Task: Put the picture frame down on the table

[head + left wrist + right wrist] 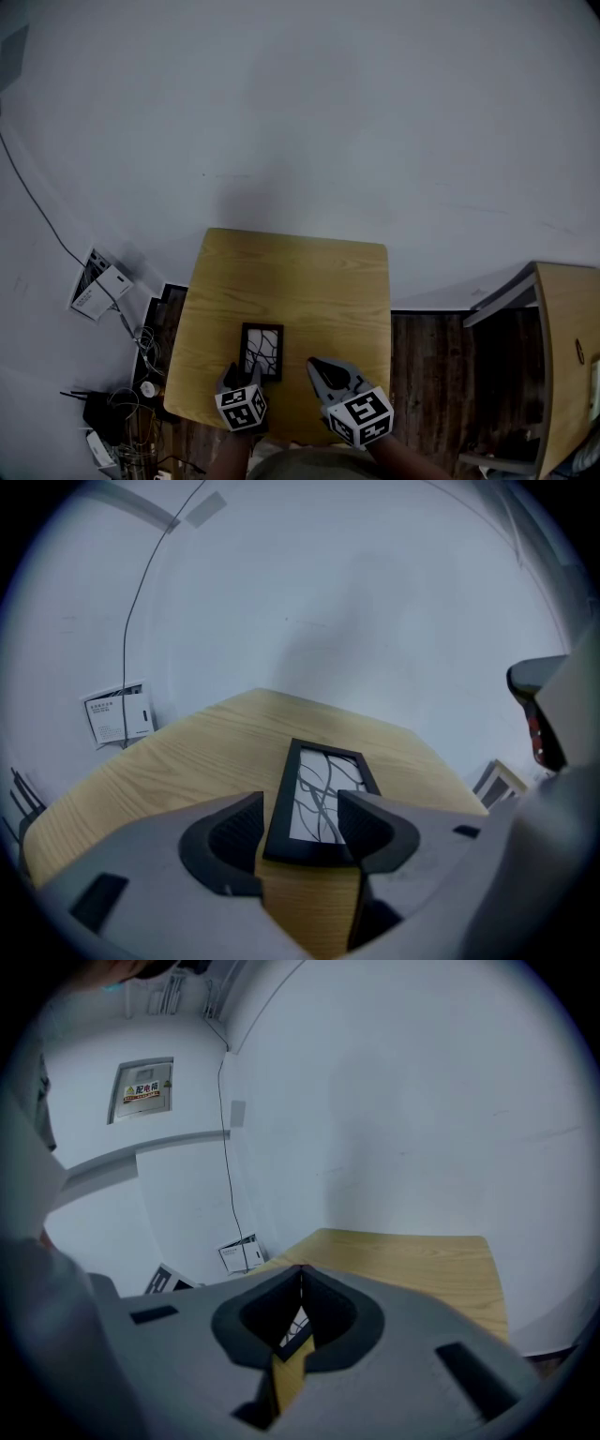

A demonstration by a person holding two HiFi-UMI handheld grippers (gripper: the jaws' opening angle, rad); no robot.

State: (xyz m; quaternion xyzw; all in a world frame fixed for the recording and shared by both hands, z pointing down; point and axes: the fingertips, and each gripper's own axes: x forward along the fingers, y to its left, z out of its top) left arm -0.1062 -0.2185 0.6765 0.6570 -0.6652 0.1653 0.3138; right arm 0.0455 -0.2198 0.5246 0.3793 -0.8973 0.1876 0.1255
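Fig.: L gripper [302,822] jaws, part-spread, clamp picture frame [322,778] across its near end. Frame lies approx. flat on desk [187,761] ahead of them; we judge release pending. R gripper [301,1283] jaws closed, empty, idle alongside.

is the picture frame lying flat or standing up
Lying flat: the picture frame rests face up on the table, near end between the jaws of the left gripper.

My grey left gripper [300,806] is matt plastic. Black rectangular picture frame [323,782]: matt rim, glossy pane. Light wooden table [197,757]: smooth, grained.
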